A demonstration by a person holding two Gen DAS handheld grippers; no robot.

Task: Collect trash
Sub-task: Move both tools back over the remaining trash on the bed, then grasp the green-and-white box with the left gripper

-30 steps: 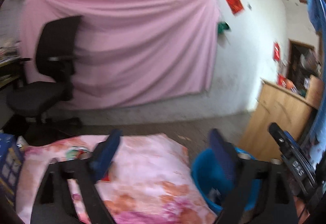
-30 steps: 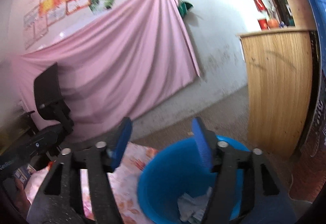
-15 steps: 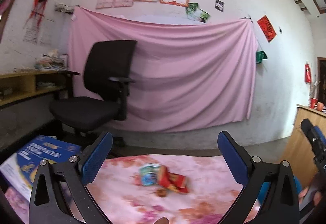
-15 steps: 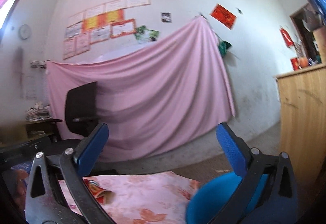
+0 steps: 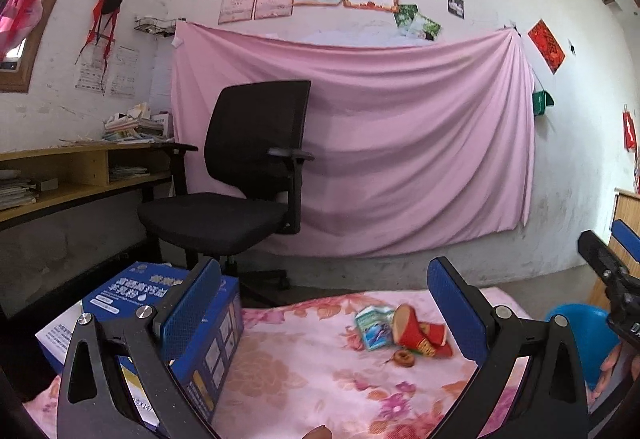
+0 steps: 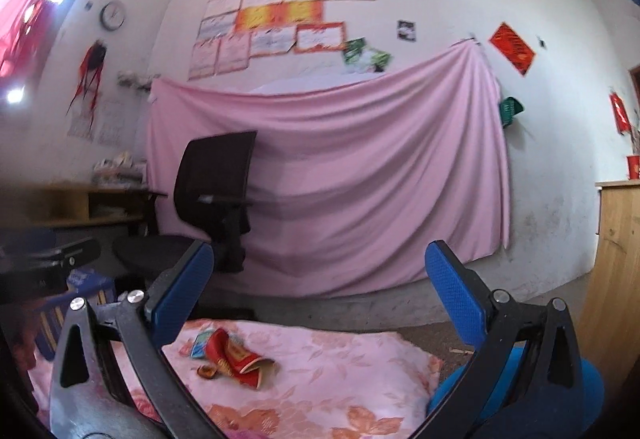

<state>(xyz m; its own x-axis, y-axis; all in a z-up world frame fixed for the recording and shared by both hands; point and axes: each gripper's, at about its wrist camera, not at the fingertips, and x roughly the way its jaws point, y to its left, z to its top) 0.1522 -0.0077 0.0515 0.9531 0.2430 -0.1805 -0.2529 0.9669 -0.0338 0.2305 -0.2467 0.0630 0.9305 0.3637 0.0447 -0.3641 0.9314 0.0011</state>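
A: Pink floral cloth [image 5: 304, 367]: what trash lies on it?

B: Item one, red wrapper [image 5: 420, 333], crumpled, mid-cloth. Item two, green packet [image 5: 372, 325], touching the wrapper on its left. Item three, small brown bit [image 5: 403, 358], just near of the wrapper. All three lie loose and unheld.

A: Bin?

B: Blue bin [image 5: 576, 323], off the cloth's right edge, on the floor. Its inside is hidden from both views, so I cannot count what it holds.

A: Grippers?

B: Left gripper [image 5: 324, 309]: jaws spread wide, nothing between them, aimed over the cloth with the trash ahead and slightly right. Right gripper [image 6: 318, 289]: jaws have just been opening and stand at full spread, released, empty; the wrapper [image 6: 236, 357] sits low between its fingers, farther off.

A: Other stock?

B: Blue box [image 5: 160, 323], near left, on the cloth; black chair [image 5: 248, 175] far behind it.

A: Progress?

B: Judged partway at best: three pieces are left to pick up and carry right to the bin. No grasp is under way.
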